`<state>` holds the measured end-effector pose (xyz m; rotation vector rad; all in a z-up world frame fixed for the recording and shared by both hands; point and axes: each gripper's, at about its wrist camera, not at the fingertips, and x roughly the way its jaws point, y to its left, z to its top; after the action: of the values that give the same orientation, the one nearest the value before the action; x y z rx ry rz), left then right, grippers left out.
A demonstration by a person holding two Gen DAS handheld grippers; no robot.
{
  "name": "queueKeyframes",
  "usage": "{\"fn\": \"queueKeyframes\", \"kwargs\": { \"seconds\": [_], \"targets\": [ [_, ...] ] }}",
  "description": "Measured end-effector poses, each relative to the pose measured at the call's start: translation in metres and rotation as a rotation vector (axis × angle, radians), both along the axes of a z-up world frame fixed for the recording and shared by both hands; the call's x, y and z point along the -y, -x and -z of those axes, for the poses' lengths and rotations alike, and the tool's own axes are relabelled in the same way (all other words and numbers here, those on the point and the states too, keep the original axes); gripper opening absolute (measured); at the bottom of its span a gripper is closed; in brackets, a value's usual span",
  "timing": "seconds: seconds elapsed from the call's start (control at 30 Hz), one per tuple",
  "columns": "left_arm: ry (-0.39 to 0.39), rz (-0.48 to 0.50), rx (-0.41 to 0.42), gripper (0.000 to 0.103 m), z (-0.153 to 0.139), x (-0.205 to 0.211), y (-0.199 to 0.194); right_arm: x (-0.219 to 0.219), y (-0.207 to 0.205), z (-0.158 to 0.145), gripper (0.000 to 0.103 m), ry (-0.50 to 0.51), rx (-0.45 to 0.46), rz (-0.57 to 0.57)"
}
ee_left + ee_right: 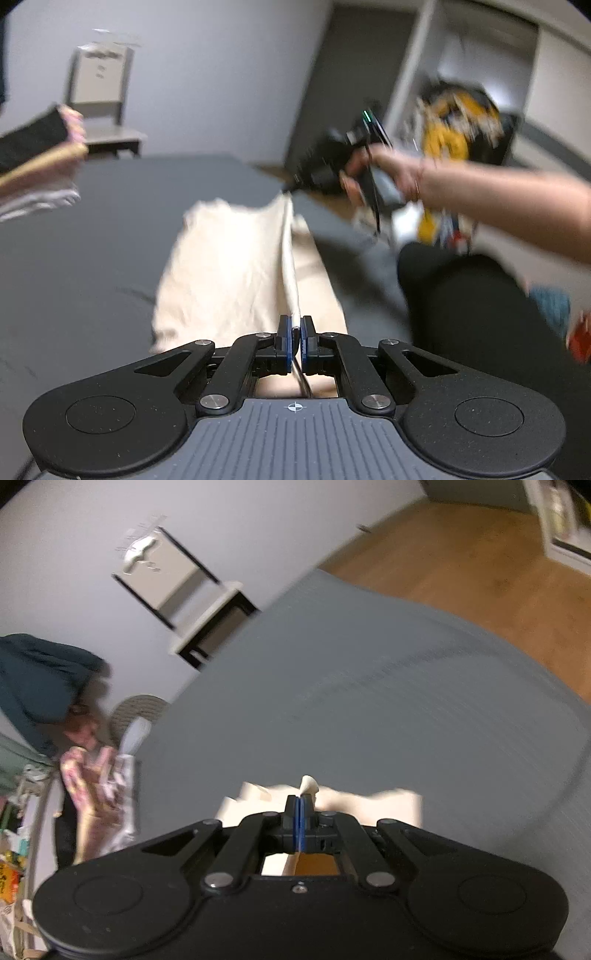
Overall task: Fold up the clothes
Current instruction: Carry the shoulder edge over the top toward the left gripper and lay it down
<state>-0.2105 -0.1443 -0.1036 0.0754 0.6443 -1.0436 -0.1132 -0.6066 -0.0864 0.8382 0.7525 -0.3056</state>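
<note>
Left claw (294,328) was clamped on the cream cloth (236,266)'s edge; the cloth ran lengthwise straight ahead over the grey bed (92,240). Right claw (300,805) was pinched shut on a cloth corner, its far end blurred. The rest of the cloth was hidden under both claws.

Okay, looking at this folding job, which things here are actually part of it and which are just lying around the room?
Part of the job:
- cream garment
- left gripper, shut on its edge
- right gripper, shut on a corner
- grey bed under it

Lying about:
- chair by the wall
- stack of folded clothes
- yellow clutter on the shelves
</note>
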Motion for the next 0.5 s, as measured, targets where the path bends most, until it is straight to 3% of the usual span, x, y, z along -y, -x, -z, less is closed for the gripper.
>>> {"fn": "queueKeyframes", "kwargs": {
  "seconds": [0.2,0.5],
  "targets": [
    [-0.075,0.048,-0.025,0.004,0.022,0.014,0.012,0.009,0.012,0.017,0.001,0.023,-0.027,0.02],
    [-0.08,0.112,-0.01,0.004,0.008,0.032,0.019,0.019,0.028,0.034,0.001,0.005,-0.039,0.066]
  ]
}}
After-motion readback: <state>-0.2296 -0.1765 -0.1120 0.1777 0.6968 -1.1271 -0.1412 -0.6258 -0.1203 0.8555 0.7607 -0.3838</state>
